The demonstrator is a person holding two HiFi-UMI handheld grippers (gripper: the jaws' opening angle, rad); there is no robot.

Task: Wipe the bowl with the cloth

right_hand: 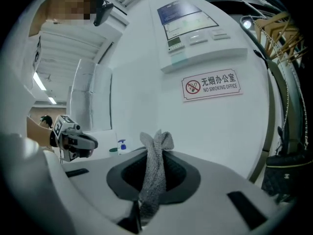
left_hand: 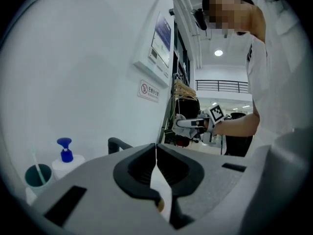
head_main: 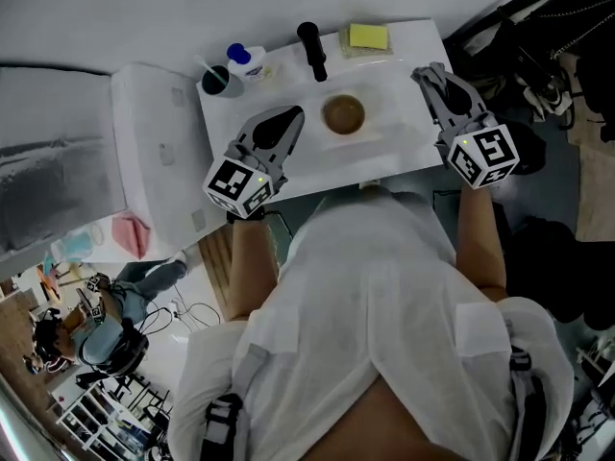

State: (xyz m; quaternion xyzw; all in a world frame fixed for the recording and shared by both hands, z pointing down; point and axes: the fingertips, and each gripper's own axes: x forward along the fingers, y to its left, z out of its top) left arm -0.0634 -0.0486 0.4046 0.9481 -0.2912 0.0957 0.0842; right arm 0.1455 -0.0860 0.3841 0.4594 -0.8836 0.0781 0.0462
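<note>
The right hand-held gripper [right_hand: 155,142] has its jaws closed on the one grey cloth [right_hand: 152,180], whose bunched end sticks up past the jaw tips. The left hand-held gripper [left_hand: 156,147] has its jaws pressed together with nothing between them. Both of the person's forearms reach forward, the two grippers pointing nearly level. In the head view the left one [head_main: 288,119] hangs over the white tabletop [head_main: 396,128] just left of the single brown bowl [head_main: 343,113], and the right one [head_main: 429,74] is at the tabletop's right edge, apart from the bowl. Along the far side stand one yellow sponge [head_main: 368,36], one black cylinder [head_main: 311,51], one pump bottle [head_main: 246,61] and one dark cup [head_main: 221,81]. Behind is a white wall [right_hand: 137,82] bearing a no-smoking sign [right_hand: 211,84].
</note>
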